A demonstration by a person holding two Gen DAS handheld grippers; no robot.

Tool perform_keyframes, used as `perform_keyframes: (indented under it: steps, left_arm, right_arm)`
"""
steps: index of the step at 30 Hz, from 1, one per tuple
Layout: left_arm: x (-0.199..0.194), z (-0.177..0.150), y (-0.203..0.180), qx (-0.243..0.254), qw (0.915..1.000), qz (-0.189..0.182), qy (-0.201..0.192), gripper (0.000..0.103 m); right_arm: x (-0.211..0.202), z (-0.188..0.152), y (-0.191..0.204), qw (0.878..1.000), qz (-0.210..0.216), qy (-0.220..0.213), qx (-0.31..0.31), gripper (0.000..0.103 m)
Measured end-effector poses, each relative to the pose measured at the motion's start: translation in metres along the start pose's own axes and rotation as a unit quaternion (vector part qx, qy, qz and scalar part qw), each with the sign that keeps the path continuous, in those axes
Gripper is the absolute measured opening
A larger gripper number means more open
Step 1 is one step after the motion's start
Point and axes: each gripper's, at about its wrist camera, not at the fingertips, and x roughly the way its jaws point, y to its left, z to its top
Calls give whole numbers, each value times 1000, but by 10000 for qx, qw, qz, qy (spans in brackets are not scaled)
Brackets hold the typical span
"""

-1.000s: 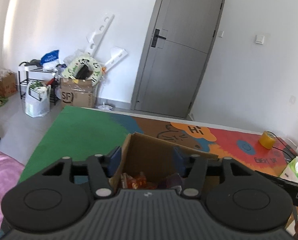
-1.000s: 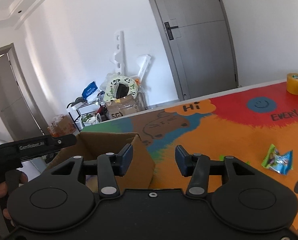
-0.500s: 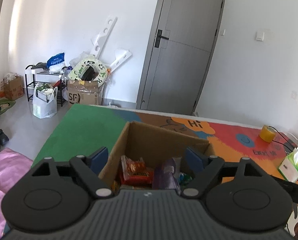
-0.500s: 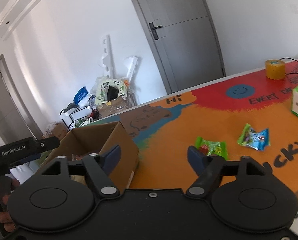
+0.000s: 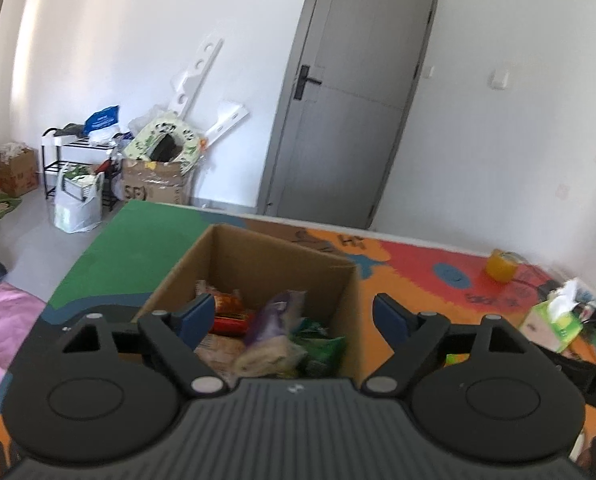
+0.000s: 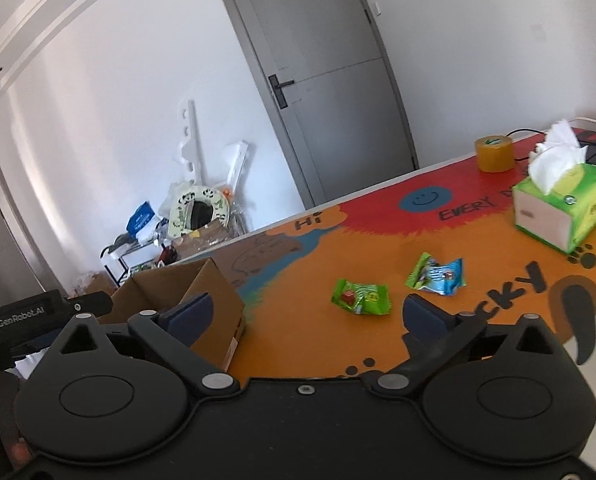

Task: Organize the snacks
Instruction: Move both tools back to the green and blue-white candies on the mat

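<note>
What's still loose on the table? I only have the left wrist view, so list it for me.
Observer: Two snacks lie on the table, right of the box in the right wrist view: a green packet and a blue packet.
Operator: Give me the right tool's state.
Observer: The right tool is open. Its jaws have just been opening, and nothing is between them.
Operator: Say whether the packets touch.
Observer: They lie apart, with the green packet nearer the box.
</note>
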Motion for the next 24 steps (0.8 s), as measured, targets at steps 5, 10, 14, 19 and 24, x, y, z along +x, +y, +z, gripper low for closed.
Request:
perform_keyframes:
  steps: [5, 10, 14, 19, 24]
  left_arm:
    - [-12, -1, -9, -99, 9998, -145, -121, 85]
    - [-22, -6, -19, -119, 9994, -247, -211, 85]
    - [-27, -11, -25, -157, 9990, -344, -236, 85]
    - [-28, -15, -36, -183, 9988, -432, -126, 85]
    - [-23, -18, -61, 295, 9983, -485, -90, 85]
  right_arm:
    - [-15, -2, -7, 9998, -116, -149, 28, 103]
    - [-29, -6, -16, 9993, -242, -294, 45, 103]
    - [-37, -10, -26, 9986, -389, -356, 73, 103]
    - [-46, -12, -39, 9981, -464, -384, 88, 103]
    - [-49, -12, -55, 9974, -568, -415, 163, 103]
